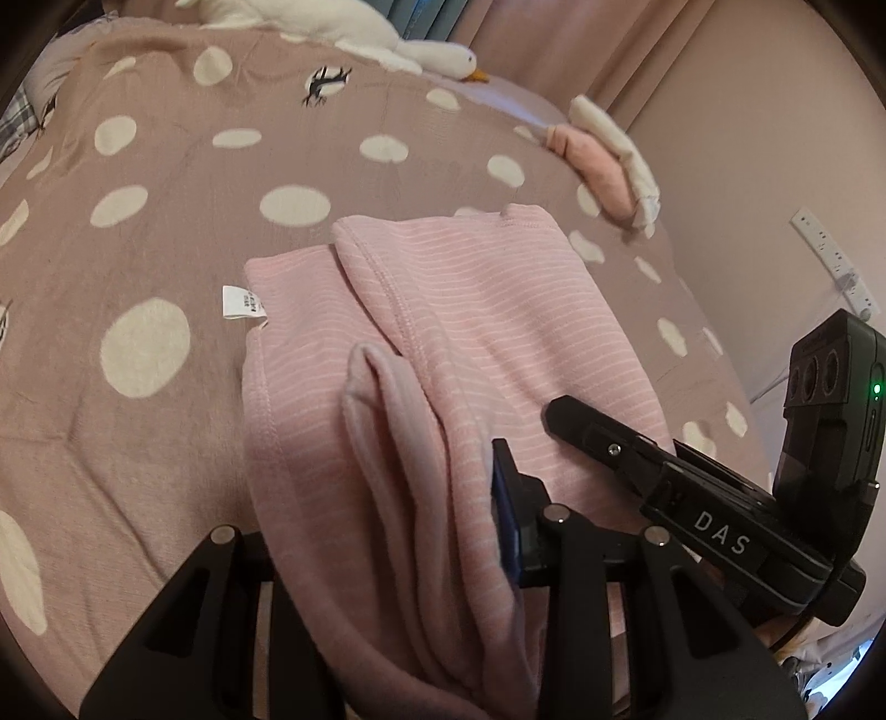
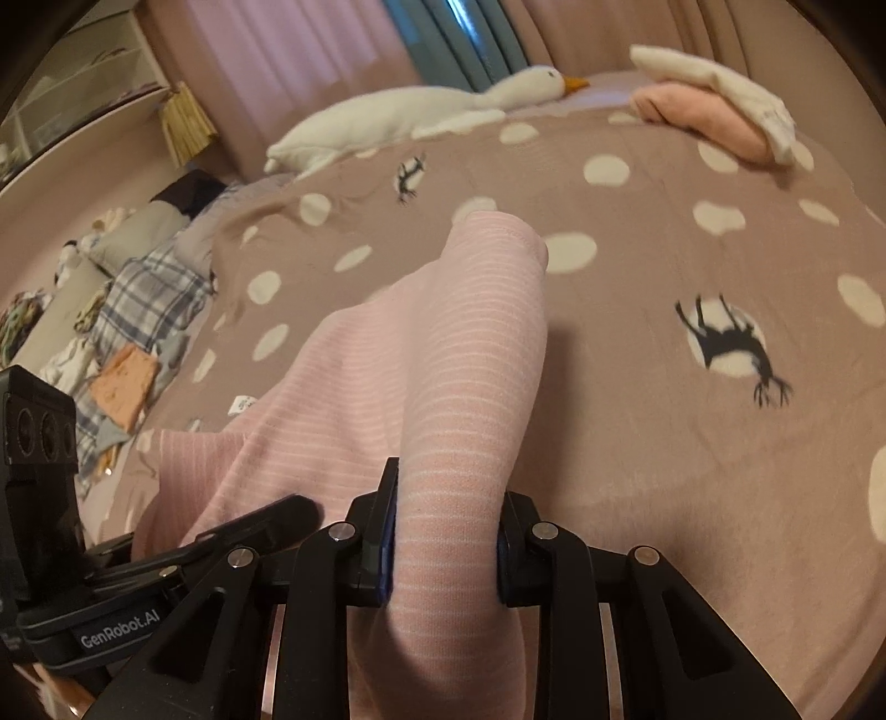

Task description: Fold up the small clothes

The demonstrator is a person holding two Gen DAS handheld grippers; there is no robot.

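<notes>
A pink garment with thin white stripes lies partly folded on the dotted mauve blanket, a white label sticking out at its left edge. My left gripper is shut on a bunched fold at the garment's near edge; cloth hides its left finger. Beside it on the right, my right gripper reaches over the cloth. In the right wrist view my right gripper is shut on a raised ridge of the garment, blue pads pressing both sides. The left gripper shows at lower left.
Folded pink and cream clothes are stacked at the blanket's far right corner. A white goose plush lies along the far edge. Plaid bedding and loose items crowd the left; a power strip hangs on the right wall.
</notes>
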